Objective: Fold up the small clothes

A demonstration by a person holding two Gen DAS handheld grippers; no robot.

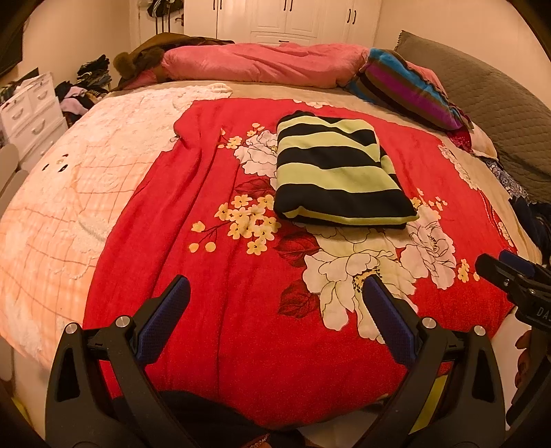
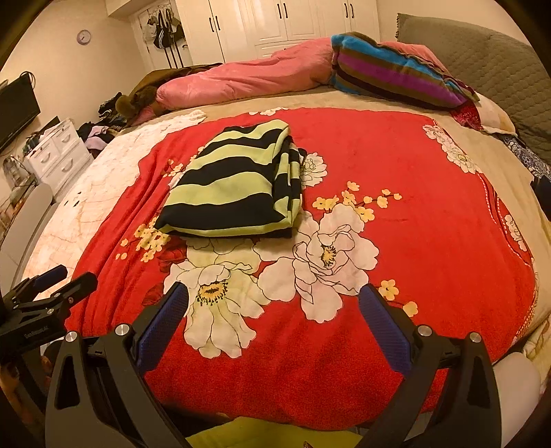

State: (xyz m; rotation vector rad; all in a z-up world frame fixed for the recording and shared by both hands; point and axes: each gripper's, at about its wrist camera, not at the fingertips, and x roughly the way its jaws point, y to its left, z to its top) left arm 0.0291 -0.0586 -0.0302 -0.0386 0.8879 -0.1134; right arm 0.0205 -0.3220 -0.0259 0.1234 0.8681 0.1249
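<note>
Lime-and-navy stripes mark the folded garment (image 1: 339,172), a compact rectangle lying on the red floral blanket (image 1: 213,310) that covers the middle of the bed. From the garment, the pink duvet (image 1: 261,63) and a striped fleece blanket (image 1: 409,89) are bundled well beyond it toward the white wardrobe (image 1: 286,17), likely pushed back to leave a flat working patch. On the near side of the garment, both tools hang above the blanket, apart from the cloth. The left hand-held gripper (image 1: 275,306) has its blue-padded fingers spread wide with nothing between them; the right hand-held gripper (image 2: 273,310) is spread the same way and equally empty. Judging by the tidy edges and stacked layers, this piece looks finished, and the grippers are probably held back and open because no fold is in hand. A heap of loose clothes (image 1: 81,94) lies off the bed, left of the garment.
</note>
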